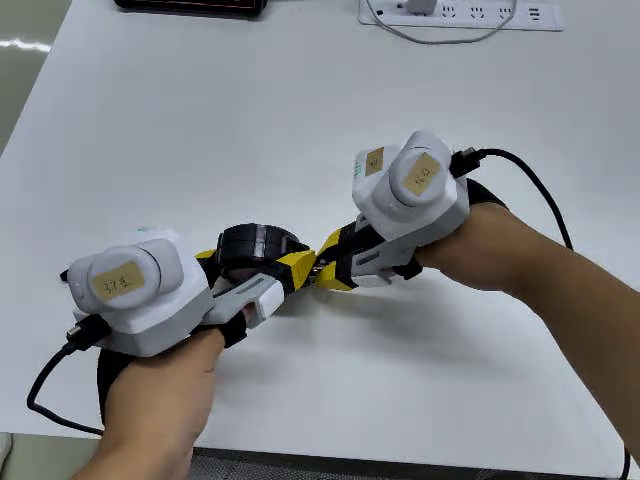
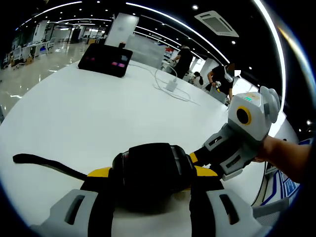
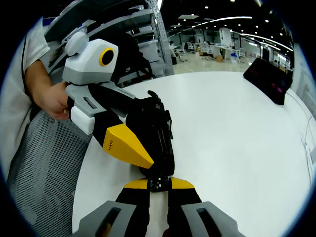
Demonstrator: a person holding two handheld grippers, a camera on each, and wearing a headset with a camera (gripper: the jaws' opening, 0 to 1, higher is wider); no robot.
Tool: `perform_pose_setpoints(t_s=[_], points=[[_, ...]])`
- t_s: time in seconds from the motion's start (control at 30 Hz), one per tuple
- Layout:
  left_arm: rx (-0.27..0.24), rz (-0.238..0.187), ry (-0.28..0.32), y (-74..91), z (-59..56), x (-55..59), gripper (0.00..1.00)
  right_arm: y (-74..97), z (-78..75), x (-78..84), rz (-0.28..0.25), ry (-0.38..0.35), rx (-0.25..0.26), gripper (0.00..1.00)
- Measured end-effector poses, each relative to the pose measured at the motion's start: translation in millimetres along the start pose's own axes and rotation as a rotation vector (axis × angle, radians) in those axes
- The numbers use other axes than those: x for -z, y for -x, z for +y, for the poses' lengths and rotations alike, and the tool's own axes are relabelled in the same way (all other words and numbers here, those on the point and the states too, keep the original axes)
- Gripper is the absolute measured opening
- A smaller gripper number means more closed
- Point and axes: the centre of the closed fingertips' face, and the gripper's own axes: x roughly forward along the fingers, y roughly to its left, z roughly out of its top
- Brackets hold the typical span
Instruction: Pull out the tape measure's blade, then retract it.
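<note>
While left tongs (image 2: 153,172), right tongs (image 3: 158,183) clamp tape measure (image 1: 255,245), bare tabletop (image 1: 250,110) beyond

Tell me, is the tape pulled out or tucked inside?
Tucked inside: the right tongs pinch its tip right up against the tape measure.

The tape measure (image 1: 262,243) is held between the jaws of the left gripper (image 1: 250,268), with the right gripper (image 1: 326,266) touching its right side. A power strip (image 1: 470,12) is laid far behind them.
</note>
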Motion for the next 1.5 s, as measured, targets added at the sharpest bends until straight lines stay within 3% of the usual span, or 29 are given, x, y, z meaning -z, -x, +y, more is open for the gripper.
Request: perform_pose_setpoints(t_s=[0.4, 0.7, 0.83, 1.2, 1.5], points=[[-0.002, 0.008, -0.016, -0.3, 0.5, 0.5, 0.58, -1.3, 0.3, 1.8, -0.024, -0.006, 0.008, 0.1], [-0.007, 0.008, -0.027, -0.3, -0.3, 0.3, 0.59, -1.4, 0.3, 4.2, -0.013, 0.019, 0.031, 0.12], [0.0, 0.011, -0.024, -0.1, -0.4, 0.4, 0.6, 2.0, 0.2, -1.6, -0.03, 0.026, 0.037, 0.13], [0.013, 0.017, -0.033, 1.0, -1.5, -0.1, 0.59, 2.8, 1.5, -1.4, -0.022, 0.024, 0.036, 0.18], [0.02, 0.003, -0.062, 3.7, -0.5, -6.9, 0.61, 5.1, 2.5, -1.1, -0.025, 0.011, 0.038, 0.26]])
